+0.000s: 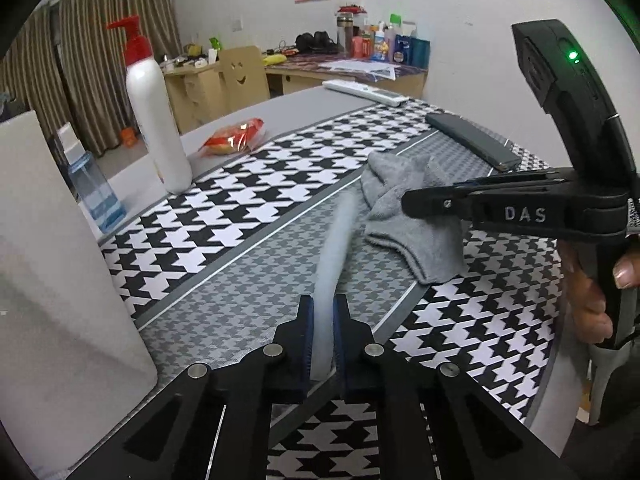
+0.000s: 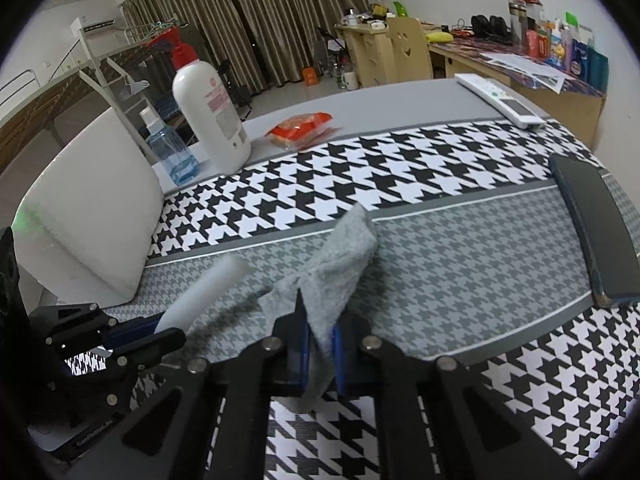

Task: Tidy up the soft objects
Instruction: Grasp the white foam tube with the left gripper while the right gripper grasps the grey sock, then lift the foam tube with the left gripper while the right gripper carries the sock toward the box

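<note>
My left gripper [image 1: 323,312] is shut on a pale white sock [image 1: 334,248] that stretches forward above the houndstooth tablecloth [image 1: 240,216]. It also shows in the right wrist view [image 2: 208,288], held by the left gripper [image 2: 160,326] at the lower left. My right gripper [image 2: 320,328] is shut on a grey sock [image 2: 340,264], which drapes forward from the jaws onto the cloth. In the left wrist view the grey sock [image 1: 404,216] lies bunched on the cloth, with the right gripper [image 1: 412,202] pinching it from the right.
A white box [image 2: 88,216] stands at the left. A white pump bottle [image 2: 212,116], a small blue bottle [image 2: 172,152] and a red snack packet [image 2: 300,128] stand behind. A dark flat case [image 2: 592,224] lies right, a white remote [image 2: 500,104] beyond it.
</note>
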Demonstrator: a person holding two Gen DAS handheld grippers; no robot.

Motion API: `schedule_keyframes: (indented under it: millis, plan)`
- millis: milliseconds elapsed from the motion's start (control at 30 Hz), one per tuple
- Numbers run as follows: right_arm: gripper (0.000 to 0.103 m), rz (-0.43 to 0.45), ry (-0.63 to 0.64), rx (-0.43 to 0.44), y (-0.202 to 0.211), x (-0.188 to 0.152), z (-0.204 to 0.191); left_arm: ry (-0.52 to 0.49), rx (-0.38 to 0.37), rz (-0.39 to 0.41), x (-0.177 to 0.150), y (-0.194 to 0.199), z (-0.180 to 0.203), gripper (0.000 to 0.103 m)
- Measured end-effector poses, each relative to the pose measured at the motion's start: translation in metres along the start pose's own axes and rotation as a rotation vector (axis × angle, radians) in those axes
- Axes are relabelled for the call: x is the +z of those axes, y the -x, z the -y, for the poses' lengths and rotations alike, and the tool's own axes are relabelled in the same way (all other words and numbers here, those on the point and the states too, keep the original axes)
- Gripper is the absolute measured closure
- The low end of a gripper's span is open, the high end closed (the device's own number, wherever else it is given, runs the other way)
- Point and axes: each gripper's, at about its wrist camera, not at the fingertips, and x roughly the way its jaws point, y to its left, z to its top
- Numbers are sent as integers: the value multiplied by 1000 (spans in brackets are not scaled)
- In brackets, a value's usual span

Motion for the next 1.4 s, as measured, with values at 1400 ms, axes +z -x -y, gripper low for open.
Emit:
schedule_keyframes:
  millis: [1400]
  plan:
    - [91,192,205,46,78,-1,-74,80,129,216,-6,109,-6,93]
